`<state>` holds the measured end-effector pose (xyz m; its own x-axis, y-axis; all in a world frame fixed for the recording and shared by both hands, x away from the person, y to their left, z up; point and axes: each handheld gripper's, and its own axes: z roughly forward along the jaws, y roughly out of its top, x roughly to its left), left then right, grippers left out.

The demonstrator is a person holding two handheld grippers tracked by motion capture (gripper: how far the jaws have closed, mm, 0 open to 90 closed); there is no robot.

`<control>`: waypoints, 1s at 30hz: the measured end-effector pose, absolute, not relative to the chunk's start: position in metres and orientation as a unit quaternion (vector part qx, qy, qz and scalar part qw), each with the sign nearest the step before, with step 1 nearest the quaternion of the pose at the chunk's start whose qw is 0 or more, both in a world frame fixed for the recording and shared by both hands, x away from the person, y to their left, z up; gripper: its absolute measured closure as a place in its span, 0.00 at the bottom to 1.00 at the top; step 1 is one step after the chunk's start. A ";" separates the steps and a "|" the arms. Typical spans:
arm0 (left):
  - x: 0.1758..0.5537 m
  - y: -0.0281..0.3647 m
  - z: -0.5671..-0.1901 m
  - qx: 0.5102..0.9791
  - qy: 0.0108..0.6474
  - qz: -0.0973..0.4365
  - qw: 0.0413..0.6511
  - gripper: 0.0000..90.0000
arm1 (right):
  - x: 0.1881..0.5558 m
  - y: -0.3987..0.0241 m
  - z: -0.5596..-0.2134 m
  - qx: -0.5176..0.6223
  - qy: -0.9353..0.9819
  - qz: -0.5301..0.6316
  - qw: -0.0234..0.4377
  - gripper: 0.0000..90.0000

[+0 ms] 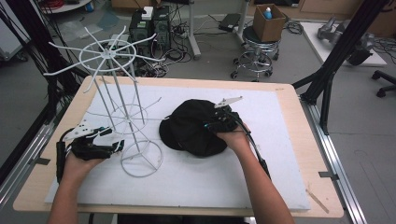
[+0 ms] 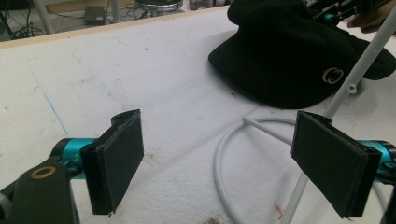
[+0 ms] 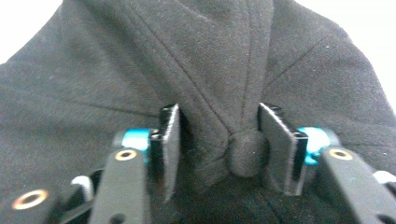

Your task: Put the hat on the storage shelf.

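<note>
Cap: we see a black cap [image 1: 194,127] lying on the white mat [image 1: 271,154] near the table's middle, brim toward 9 o'clock, a small gold emblem [image 2: 332,75] on its front in the left gripper view.
Right gripper: the right gripper [image 1: 215,125] sits on the cap's crown at about 3 o'clock of it; in the right gripper view [image 3: 218,149] its jaws are partly closed around a gathered fold of fabric with the top button [image 3: 246,151] between them, so we read it as clamped on the cap.
Left gripper: the left gripper [image 1: 119,145] stands released, jaws spread wide, holding nothing; in the left gripper view [image 2: 217,163] bare mat lies between the pads.
Rack: a white wire rack [image 1: 116,100] stands upright at 9 o'clock of the cap, its base ring [image 1: 141,158] just beside the left gripper's tips.
Edges: the cap's brim lies near the base ring.
Open room: we see bare mat at 6 o'clock and 3 o'clock of the cap.
</note>
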<state>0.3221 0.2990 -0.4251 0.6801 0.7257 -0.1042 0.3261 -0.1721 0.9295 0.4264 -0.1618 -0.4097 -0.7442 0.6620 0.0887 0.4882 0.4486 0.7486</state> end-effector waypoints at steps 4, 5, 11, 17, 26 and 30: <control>0.322 0.300 -0.425 0.744 0.354 0.187 0.534 0.19 | 0.425 -0.162 -0.411 0.334 0.851 0.390 0.112 0.69; 0.322 0.299 -0.425 0.743 0.355 0.187 0.536 0.19 | 0.425 -0.163 -0.411 0.331 0.853 0.387 0.115 0.72; 0.321 0.299 -0.425 0.747 0.354 0.187 0.531 0.19 | 0.421 -0.164 -0.410 0.317 0.853 0.391 0.134 0.76; 0.322 0.299 -0.425 0.746 0.354 0.189 0.531 0.19 | 0.416 -0.162 -0.404 0.301 0.856 0.388 0.162 0.75; 0.322 0.298 -0.426 0.749 0.352 0.188 0.529 0.20 | 0.415 -0.162 -0.403 0.310 0.852 0.390 0.160 0.75; 0.322 0.298 -0.426 0.749 0.354 0.187 0.528 0.20 | 0.413 -0.162 -0.399 0.303 0.850 0.396 0.172 0.76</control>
